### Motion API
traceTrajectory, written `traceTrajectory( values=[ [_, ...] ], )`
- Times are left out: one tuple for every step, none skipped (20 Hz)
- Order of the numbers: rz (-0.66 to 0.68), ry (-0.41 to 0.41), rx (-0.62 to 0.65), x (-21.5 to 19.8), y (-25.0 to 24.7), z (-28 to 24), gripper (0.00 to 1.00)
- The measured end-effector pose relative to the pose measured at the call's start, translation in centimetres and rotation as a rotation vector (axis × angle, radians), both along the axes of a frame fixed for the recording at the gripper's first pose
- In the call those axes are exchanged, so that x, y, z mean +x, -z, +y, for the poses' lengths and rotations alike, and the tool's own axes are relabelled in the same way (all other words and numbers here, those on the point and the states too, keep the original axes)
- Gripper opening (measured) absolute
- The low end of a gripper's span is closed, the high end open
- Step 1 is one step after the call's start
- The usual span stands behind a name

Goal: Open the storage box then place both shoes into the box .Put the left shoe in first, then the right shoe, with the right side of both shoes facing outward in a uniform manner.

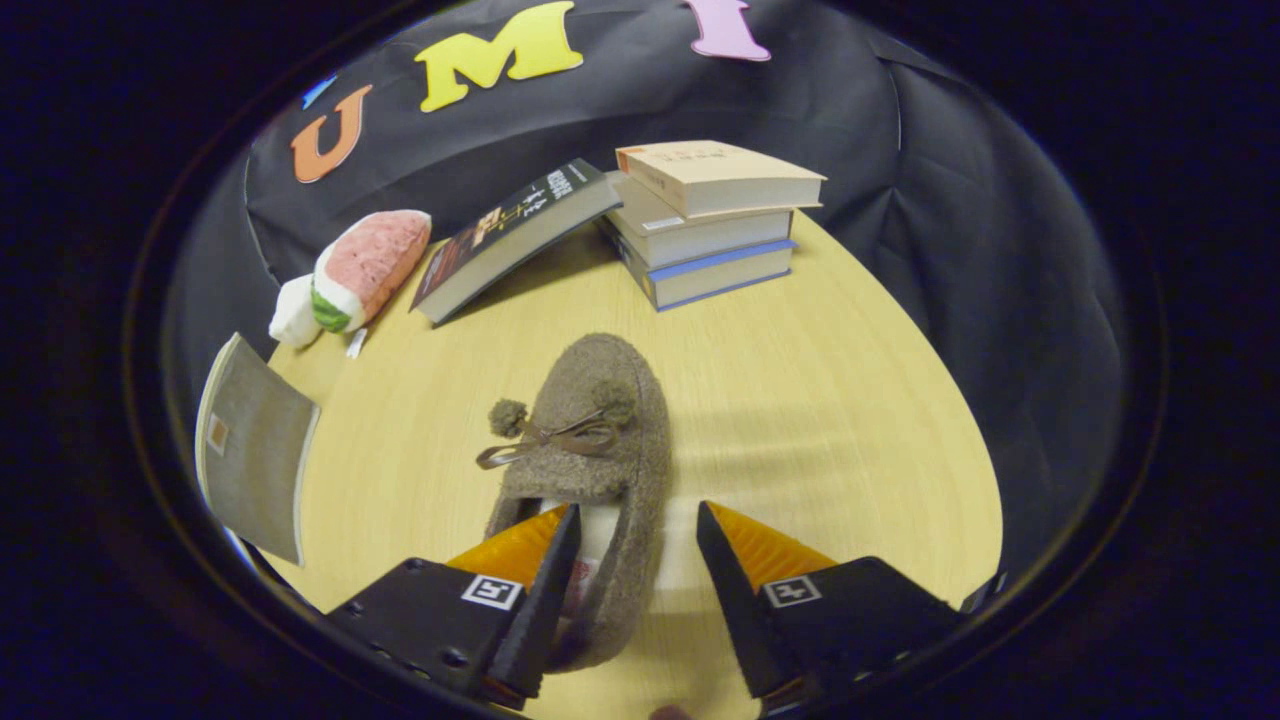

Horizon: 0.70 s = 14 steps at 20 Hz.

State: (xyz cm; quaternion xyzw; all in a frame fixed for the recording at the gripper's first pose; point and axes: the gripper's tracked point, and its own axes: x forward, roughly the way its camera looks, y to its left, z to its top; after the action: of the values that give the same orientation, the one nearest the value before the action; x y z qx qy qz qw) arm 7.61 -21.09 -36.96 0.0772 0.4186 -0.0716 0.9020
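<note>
the gripper (637,540) is nearest, its jaws spread apart and released, pressing on nothing. between them lies the heel end of a brown felt shoe (600,440); the left finger sits over the shoe's opening and may touch its rim, while the right finger stands clear of the shoe's side, bare wood showing in the gap. the shoe rests flat on the pale wooden bench (830,420), toe pointing away from the fingers, with a ribbon bow and two small pompoms across its upper.

off to the left of the shoe, at the bench's edge, lies a grey book (255,450). farther on and still left sits a plush toy (355,270) in pink, white and green. beside it a dark-covered book (510,240) leans tilted against a stack of three books (710,220), which stands beyond the shoe's toe near the bench's far edge.
</note>
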Motion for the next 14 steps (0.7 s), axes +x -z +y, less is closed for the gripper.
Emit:
traceTrajectory(
  values=[
    [0.004, -0.001, 0.012, 0.2, -0.1, 0.2, 0.58],
    [0.015, 0.006, 0.022, 0.4, 0.1, 0.5, 0.44],
    [0.02, 0.024, 0.02, 0.6, 0.0, 0.3, 0.31],
    [0.027, 0.046, 0.017, 0.7, 0.0, -0.1, 0.27],
    [0.032, 0.068, 0.028, 0.6, -0.1, -0.2, 0.12],
    [0.043, 0.078, 0.046, 0.5, 0.0, -0.1, 0.05],
    [0.041, 0.09, 0.062, 0.7, -0.5, -0.3, 0.04],
    [0.051, 0.097, 0.076, 0.4, -0.2, -0.1, 0.0],
    [0.055, 0.108, 0.089, 0.2, -0.2, 0.0, 0.0],
    [0.059, 0.124, 0.108, 0.0, -0.6, 0.1, 0.0],
    [0.061, 0.137, 0.13, -0.2, -0.9, 0.5, 0.0],
    [0.059, 0.148, 0.148, -0.6, -1.3, 1.0, 0.0],
    [0.055, 0.156, 0.161, -1.0, -1.9, 1.6, 0.0],
    [0.05, 0.163, 0.169, -1.4, -2.6, 2.1, 0.0]
  ],
)
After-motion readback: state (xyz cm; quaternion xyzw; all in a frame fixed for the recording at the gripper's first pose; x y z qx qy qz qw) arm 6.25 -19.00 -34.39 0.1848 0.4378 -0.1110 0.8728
